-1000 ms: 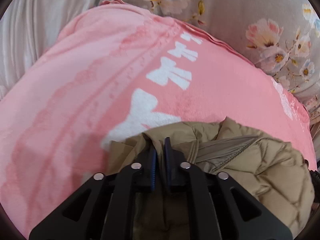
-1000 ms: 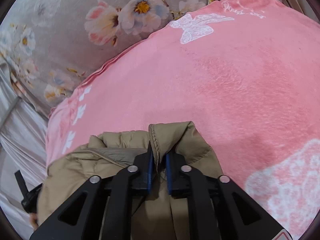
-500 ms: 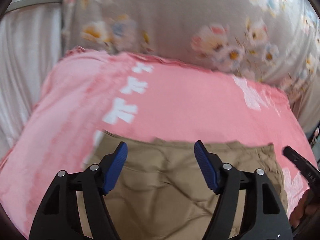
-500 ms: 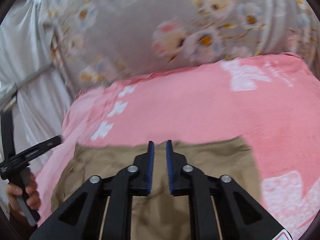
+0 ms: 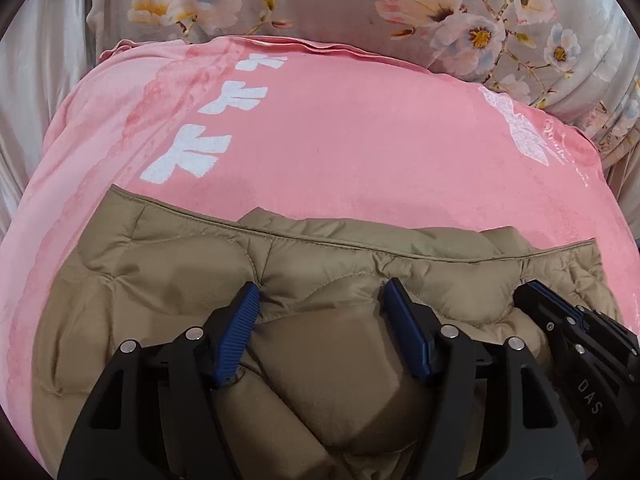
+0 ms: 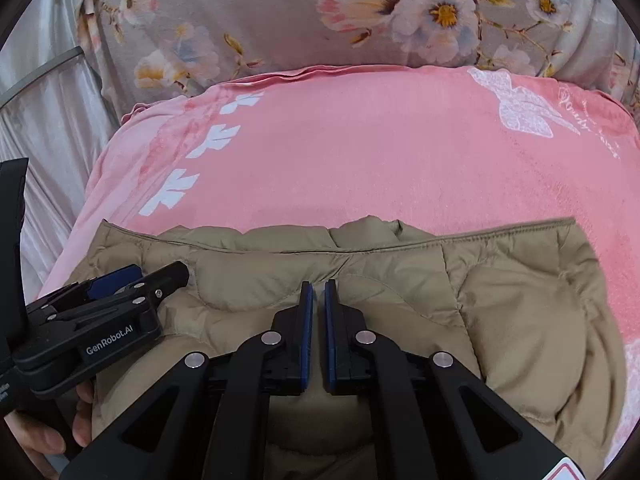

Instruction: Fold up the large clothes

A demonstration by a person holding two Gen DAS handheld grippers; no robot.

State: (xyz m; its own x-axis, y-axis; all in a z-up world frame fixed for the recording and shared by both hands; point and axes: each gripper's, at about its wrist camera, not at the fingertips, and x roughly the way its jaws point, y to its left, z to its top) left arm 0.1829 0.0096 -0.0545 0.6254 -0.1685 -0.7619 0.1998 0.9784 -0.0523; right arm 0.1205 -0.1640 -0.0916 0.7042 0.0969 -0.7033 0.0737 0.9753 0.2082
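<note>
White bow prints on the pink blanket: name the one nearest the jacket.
The largest, lowest white bow print, just beyond the tan jacket's left hem corner; the other two sit farther up.

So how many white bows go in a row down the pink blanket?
3 in the left wrist view, in a line on the pink blanket: the top bow, the middle bow and the bottom bow. The tan jacket may hide more.

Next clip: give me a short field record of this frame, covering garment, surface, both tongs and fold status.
garment: tan quilted jacket, lying on the blanket
surface: pink blanket over floral bedding
left tongs: open above the jacket, nothing gripped
right tongs: shut, no fabric visibly between them
fold status: jacket doubled over, hem edge straight across
</note>
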